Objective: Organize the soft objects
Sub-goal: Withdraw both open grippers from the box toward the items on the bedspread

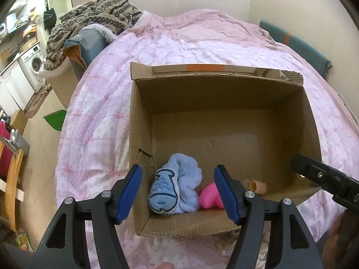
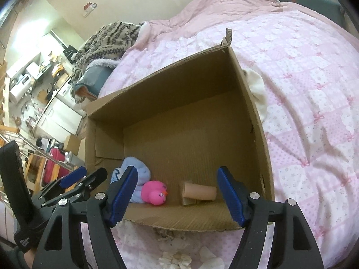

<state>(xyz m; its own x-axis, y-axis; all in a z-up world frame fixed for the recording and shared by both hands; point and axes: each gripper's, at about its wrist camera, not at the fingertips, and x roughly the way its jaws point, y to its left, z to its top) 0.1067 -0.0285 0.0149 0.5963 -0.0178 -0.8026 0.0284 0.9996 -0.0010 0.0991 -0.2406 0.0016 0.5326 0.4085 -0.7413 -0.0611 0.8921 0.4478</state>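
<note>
An open cardboard box stands on a pink quilted bed. In its near corner lie a light blue plush sock-like toy, a pink rubber duck and a beige tube. My left gripper is open and empty above the box's near left corner, over the blue toy. My right gripper is open and empty above the near edge, over the duck and tube. A white soft object lies outside the box's right wall.
The pink quilt covers the bed. A patterned knit blanket is heaped at the far left. White soft items lie on the bed in front of the box. Floor, washing machine and furniture lie to the left.
</note>
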